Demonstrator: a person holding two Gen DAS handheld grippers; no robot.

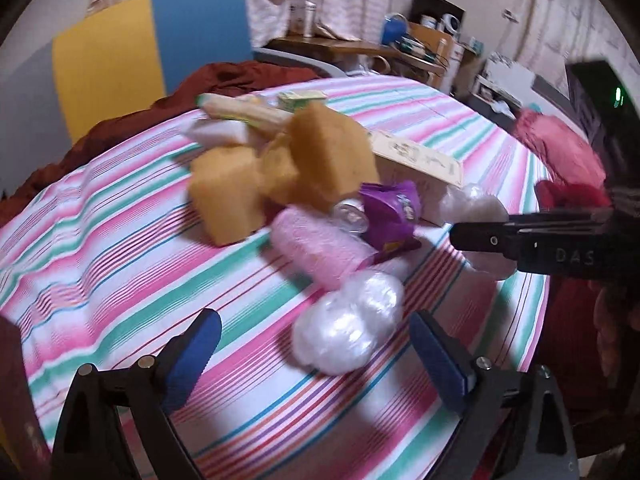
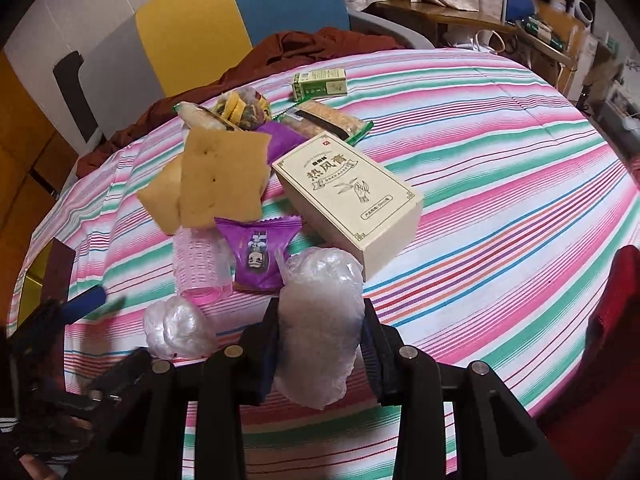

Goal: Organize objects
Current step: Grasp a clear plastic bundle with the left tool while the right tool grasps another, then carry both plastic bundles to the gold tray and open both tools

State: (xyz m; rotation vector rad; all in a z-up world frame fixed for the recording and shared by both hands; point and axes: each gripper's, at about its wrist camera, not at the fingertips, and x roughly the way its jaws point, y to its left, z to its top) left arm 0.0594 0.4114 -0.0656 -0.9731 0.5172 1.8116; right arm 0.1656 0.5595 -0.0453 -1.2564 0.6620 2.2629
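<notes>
My left gripper [image 1: 314, 320] stands wide open over the striped cloth. A crumpled clear plastic bundle [image 1: 348, 328] lies just ahead between its blue fingertips, with neither pad touching it. My right gripper [image 2: 320, 308] is shut on a second clear plastic bundle [image 2: 316, 280], which sticks out above and below the jaws. In the left wrist view that right gripper [image 1: 460, 236] comes in from the right with its bundle [image 1: 476, 204]. The loose bundle [image 2: 176, 332] also shows in the right wrist view, left of the held one.
A pile sits mid-table on the striped tablecloth [image 2: 500, 200]: yellow sponges [image 2: 224, 176], a pink roll [image 2: 200, 264], a purple snack packet [image 2: 256, 256], a beige carton [image 2: 348, 196], a green box [image 2: 320, 84] and wrapped snack bars [image 2: 324, 120]. Red fabric lies beyond the far edge.
</notes>
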